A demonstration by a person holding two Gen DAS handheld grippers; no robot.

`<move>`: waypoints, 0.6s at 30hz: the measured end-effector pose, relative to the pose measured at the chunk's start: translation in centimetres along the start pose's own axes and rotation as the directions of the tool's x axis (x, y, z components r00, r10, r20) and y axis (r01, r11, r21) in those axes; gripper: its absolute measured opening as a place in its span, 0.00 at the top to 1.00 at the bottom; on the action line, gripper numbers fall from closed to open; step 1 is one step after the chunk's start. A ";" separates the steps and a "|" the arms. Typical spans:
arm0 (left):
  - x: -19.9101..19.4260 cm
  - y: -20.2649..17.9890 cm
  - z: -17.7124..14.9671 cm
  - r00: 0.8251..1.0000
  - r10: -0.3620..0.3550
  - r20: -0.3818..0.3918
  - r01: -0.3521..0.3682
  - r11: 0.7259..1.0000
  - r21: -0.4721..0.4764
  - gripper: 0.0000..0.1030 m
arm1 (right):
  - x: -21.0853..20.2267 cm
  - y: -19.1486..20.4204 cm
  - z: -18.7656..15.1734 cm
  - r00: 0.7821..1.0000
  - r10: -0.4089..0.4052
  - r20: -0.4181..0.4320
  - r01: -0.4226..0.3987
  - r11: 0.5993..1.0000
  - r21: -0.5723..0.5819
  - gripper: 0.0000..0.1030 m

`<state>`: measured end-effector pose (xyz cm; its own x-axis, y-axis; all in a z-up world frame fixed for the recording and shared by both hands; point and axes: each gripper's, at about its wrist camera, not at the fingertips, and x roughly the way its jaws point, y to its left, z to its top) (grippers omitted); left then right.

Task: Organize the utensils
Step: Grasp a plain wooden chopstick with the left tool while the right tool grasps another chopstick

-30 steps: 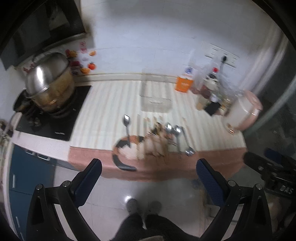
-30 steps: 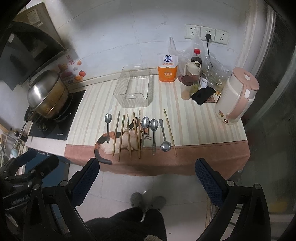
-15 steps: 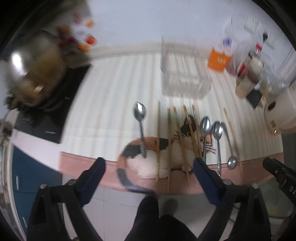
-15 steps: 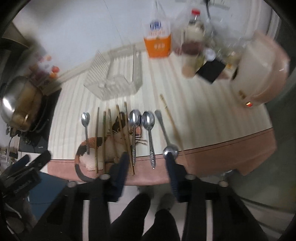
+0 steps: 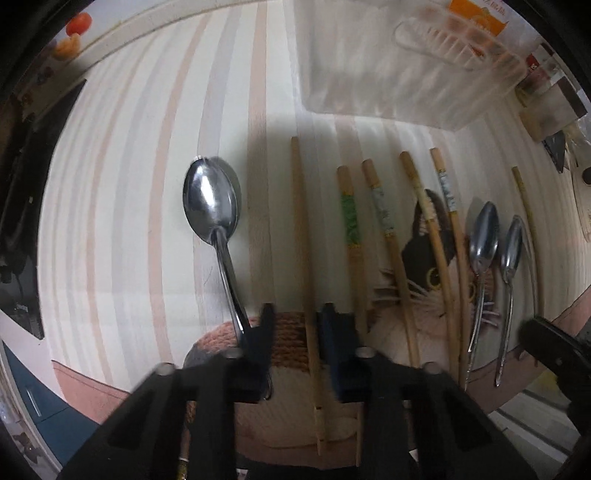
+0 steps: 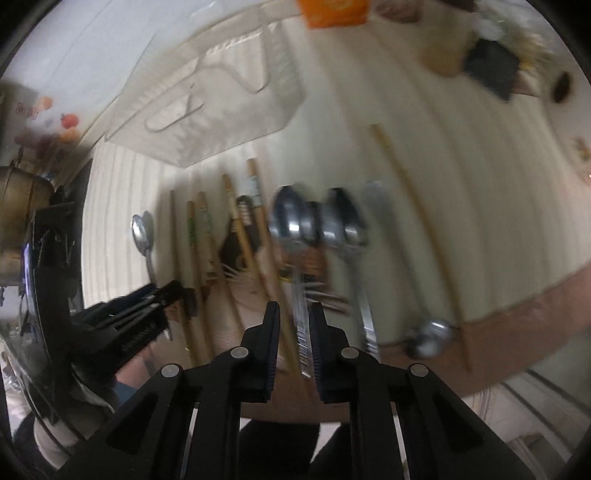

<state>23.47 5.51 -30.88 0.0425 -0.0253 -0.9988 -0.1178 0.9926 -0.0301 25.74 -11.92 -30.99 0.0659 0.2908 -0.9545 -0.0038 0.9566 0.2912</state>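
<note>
Left gripper (image 5: 295, 332): black two-finger tool, low over the near edge of the counter; fingers narrowed around the plain wooden chopstick (image 5: 303, 266), a sliver of gap on each side, so whether they pinch it cannot be told.
Right gripper (image 6: 291, 325): black two-finger tool, fingers drawn close either side of the handle of a steel spoon (image 6: 291, 236); blurred, contact cannot be told.
Lone spoon: polished steel spoon (image 5: 216, 221), leftmost in the row, bowl pointing away, handle end passing just beside the left finger (image 5: 260, 339).
Chopsticks: five more wooden ones right of the plain one, laid roughly parallel; one carries a green patterned band (image 5: 350, 221), others pale bands.
Further spoons: two steel spoons (image 5: 496, 243) side by side right of the chopsticks; in the right wrist view a third (image 6: 428, 339) lies reversed, bowl at the near edge.
Stray chopstick: single wooden chopstick (image 6: 410, 195) farthest right, slanted.
Surface: striped cream cloth (image 5: 147, 184) with a pink border and a printed cat (image 5: 424, 258) under the utensils.
Container: clear plastic tray (image 5: 388, 74) beyond the row, well apart.
Background: orange packet (image 6: 332, 11) behind the tray; black stove (image 5: 22, 184) far left.
</note>
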 end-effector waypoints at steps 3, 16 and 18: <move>0.3 0.5 0.1 0.999 -0.042 -0.002 0.042 0.999 -0.013 0.96 | 2.1 1.3 0.9 1.000 -0.003 -0.020 0.002 1.000 -0.023 0.83; -0.7 3.0 -0.1 0.993 -0.116 -0.002 0.116 0.993 0.011 0.93 | 6.2 3.6 1.2 0.974 -0.222 -0.031 0.218 0.969 -0.113 0.93; -0.7 3.3 0.0 0.993 -0.118 0.000 0.118 0.993 0.014 0.93 | 6.3 3.2 1.0 0.974 -0.226 -0.036 0.222 0.971 -0.088 0.93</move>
<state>23.09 8.86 -30.31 0.0560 -0.1420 -0.9883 -0.0979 0.9843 -0.1470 27.12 -7.02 -36.00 0.0291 0.0679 -0.9973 -0.0769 0.9949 0.0655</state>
